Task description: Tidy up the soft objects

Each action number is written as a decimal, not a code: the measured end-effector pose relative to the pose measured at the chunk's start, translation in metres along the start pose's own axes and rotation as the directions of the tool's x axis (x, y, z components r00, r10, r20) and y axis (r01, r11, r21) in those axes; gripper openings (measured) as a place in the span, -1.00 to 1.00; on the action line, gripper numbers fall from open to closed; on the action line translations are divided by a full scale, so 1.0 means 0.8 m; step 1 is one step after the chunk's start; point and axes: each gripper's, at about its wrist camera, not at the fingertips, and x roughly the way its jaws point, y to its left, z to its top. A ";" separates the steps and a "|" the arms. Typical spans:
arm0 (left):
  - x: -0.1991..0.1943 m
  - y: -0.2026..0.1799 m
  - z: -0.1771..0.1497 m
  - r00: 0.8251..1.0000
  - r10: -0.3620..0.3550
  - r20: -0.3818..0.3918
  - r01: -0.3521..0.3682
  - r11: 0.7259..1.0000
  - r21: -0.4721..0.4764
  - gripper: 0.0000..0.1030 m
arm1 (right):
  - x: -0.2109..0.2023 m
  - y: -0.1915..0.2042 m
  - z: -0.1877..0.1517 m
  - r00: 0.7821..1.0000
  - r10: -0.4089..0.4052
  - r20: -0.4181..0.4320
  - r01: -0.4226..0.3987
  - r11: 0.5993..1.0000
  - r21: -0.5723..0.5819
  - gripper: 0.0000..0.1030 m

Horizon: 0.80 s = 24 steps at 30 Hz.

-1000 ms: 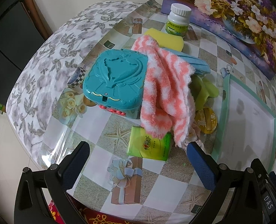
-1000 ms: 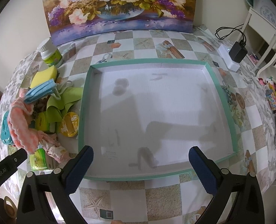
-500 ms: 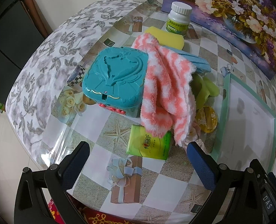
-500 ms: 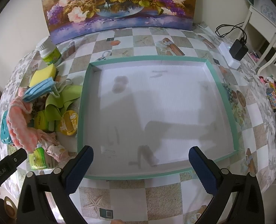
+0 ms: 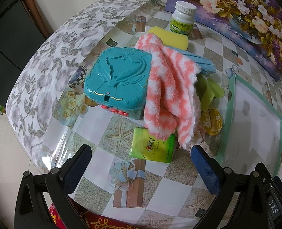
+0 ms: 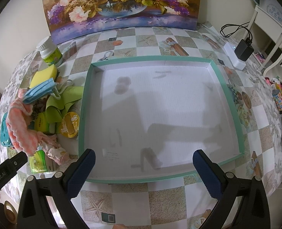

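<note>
Our left gripper (image 5: 141, 160) hangs with its fingers spread wide and nothing between them, just above the checkered tablecloth (image 5: 95, 152). Directly ahead of it lies the green tissue pack (image 5: 152, 146), flat on the cloth, with the pink-and-white fluffy towel (image 5: 169, 87) drooping over its far edge. That towel is draped from the teal plastic case (image 5: 120, 84), ahead and to the left. Beyond the towel sit a blue face mask (image 5: 204, 62), a yellow sponge (image 5: 171, 38) and a white pill bottle (image 5: 183, 19); ahead and to the right lie green cloth pieces (image 5: 209, 91) and a crumpled floral fabric (image 5: 198, 135).

Our right gripper (image 6: 143, 167) is likewise spread apart and empty, hovering over the near rim of the teal-edged tray (image 6: 230, 99), whose white floor holds nothing. The whole pile rests to its left, outside the tray.

We judge the sorting hardly begun: no soft item is in the tray, and the towel, mask, sponge, cloths and tissues all remain to be moved.
</note>
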 end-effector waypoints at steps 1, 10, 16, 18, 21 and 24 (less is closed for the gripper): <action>0.000 0.000 0.000 1.000 0.000 0.000 0.000 1.000 0.000 1.00 | 0.000 0.000 0.000 1.000 0.000 -0.001 0.000 1.000 0.000 1.00; 0.000 0.000 0.001 1.000 0.000 0.000 0.000 1.000 0.000 1.00 | 0.002 0.000 -0.001 1.000 0.000 -0.008 0.000 1.000 -0.002 1.00; 0.000 0.000 0.001 1.000 -0.001 0.000 0.001 1.000 -0.001 1.00 | 0.002 0.000 -0.001 1.000 0.000 -0.009 0.000 1.000 -0.001 1.00; 0.000 0.003 0.000 1.000 -0.009 0.000 0.009 1.000 -0.007 1.00 | 0.002 0.000 -0.001 1.000 0.001 -0.009 -0.001 1.000 -0.002 1.00; 0.001 0.011 -0.001 0.999 -0.035 0.005 0.035 0.999 -0.030 1.00 | 0.000 0.003 -0.002 1.000 0.017 0.007 -0.017 1.000 -0.013 1.00; 0.007 0.018 -0.003 0.998 -0.064 0.006 0.064 0.997 -0.044 1.00 | -0.003 0.015 -0.003 0.998 0.054 0.019 -0.053 0.997 -0.049 1.00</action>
